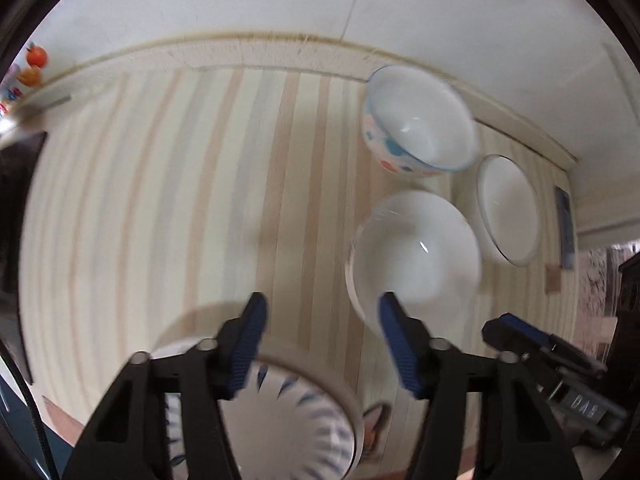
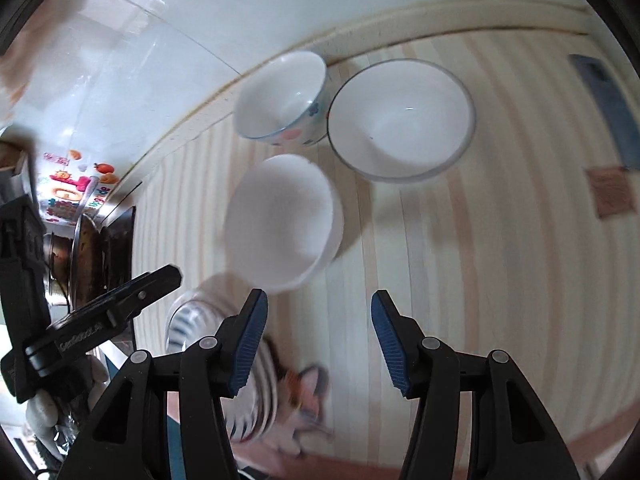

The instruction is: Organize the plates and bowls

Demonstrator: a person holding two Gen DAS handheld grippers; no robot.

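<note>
Several bowls stand on a striped tablecloth. A plain white bowl (image 1: 414, 258) (image 2: 282, 222) sits in the middle. Behind it stand a flower-patterned bowl (image 1: 418, 122) (image 2: 282, 98) and a wide white bowl with a dark rim (image 1: 508, 208) (image 2: 402, 120). A blue-striped bowl (image 1: 288, 412) (image 2: 208, 320) lies under my left gripper (image 1: 322, 308), which is open with its left finger over the rim. My right gripper (image 2: 320, 304) is open and empty above the cloth, just right of the plain white bowl. The right gripper also shows in the left wrist view (image 1: 532, 340).
A white wall runs behind the table edge (image 1: 280, 46). Colourful stickers (image 2: 76, 188) and a dark pan with a lid (image 2: 86, 256) are at the left. A cat picture on the cloth (image 2: 304, 392) lies near the front edge. The left gripper's body (image 2: 100, 320) shows at the left.
</note>
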